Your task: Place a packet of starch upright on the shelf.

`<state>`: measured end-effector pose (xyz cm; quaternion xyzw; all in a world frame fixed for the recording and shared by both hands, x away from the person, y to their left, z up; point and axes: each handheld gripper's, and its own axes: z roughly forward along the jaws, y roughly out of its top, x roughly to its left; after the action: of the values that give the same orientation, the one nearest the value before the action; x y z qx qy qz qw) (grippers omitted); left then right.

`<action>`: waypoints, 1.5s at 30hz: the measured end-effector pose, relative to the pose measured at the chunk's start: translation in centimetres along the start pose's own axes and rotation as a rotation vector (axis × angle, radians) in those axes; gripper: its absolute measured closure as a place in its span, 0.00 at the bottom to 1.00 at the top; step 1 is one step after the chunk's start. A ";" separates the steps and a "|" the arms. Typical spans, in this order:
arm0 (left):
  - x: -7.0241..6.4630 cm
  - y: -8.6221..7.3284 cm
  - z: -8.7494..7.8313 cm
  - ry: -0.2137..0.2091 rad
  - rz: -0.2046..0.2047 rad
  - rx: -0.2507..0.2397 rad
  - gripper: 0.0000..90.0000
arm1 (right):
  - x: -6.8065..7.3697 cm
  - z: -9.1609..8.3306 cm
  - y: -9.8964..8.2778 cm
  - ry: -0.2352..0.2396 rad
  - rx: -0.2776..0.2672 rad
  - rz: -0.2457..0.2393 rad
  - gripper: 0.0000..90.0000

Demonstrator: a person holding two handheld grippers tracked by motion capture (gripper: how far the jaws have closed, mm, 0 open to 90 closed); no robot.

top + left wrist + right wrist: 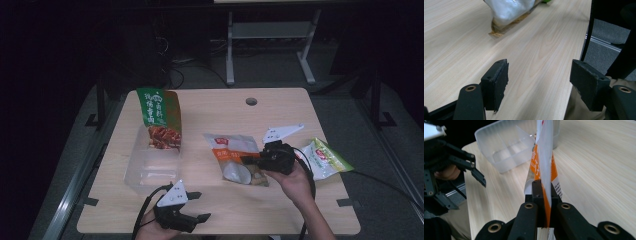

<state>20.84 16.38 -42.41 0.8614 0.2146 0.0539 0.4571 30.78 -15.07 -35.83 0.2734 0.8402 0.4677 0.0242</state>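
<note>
An orange-and-white snack bag (pixel 231 149) lies near the middle of the wooden table (pixel 215 112). My right gripper (pixel 250 160) is shut on its right edge. In the right gripper view the bag (pixel 545 150) stands on edge, pinched between the jaws of that gripper (pixel 543 187). My left gripper (pixel 199 206) is at the table's near edge, open, with nothing between its jaws. In the left gripper view the bare tabletop lies between the spread jaws of the gripper (pixel 539 75), and the bag (pixel 509 10) lies farther off. The left gripper (pixel 477 170) also appears at the left of the right gripper view.
A clear plastic container (pixel 150 172) sits at the table's left with a tall green snack bag (pixel 159 112) standing in its far end. A green-and-white packet (pixel 327 159) lies at the right edge. A round cable hole (pixel 251 101) is at the back.
</note>
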 end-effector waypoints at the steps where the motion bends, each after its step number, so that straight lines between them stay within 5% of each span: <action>1: -0.1 0.0 0.0 0.003 0.002 -0.004 0.34 | 0.0 0.0 0.2 0.002 -0.001 0.001 1.00; 17: 0.0 -0.3 0.4 0.006 0.015 0.007 0.33 | 0.0 0.9 3.9 0.030 -0.020 0.003 1.00; 45: -0.1 -0.3 0.3 -0.001 0.023 0.007 0.32 | 1.6 3.9 10.6 0.076 -0.006 -0.067 1.00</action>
<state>20.77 16.27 -42.87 0.8654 0.2043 0.0581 0.4538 35.23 -6.93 -29.18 0.2271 0.8477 0.4793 0.0087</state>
